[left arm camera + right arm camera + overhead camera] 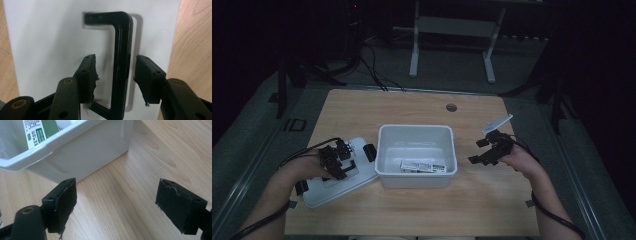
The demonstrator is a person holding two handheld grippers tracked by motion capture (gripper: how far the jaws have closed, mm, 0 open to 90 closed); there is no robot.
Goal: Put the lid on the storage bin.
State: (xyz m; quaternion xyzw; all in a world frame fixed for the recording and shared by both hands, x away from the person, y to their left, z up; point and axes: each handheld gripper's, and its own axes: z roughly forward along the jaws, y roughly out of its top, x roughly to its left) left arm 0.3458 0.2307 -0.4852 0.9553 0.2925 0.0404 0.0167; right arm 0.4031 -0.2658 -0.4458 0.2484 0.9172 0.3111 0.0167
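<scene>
Straddling the lid's black handle (122, 62), the left gripper (115, 77) stands parted, bar running lengthwise between its pads (right gripper (116, 202) wide, empty).

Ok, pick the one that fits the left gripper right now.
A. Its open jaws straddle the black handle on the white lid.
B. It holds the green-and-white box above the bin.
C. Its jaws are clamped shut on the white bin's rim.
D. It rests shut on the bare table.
A: in the left gripper view the left gripper stands open, one jaw on each side of the black handle on the white lid, with gaps both sides.
</scene>
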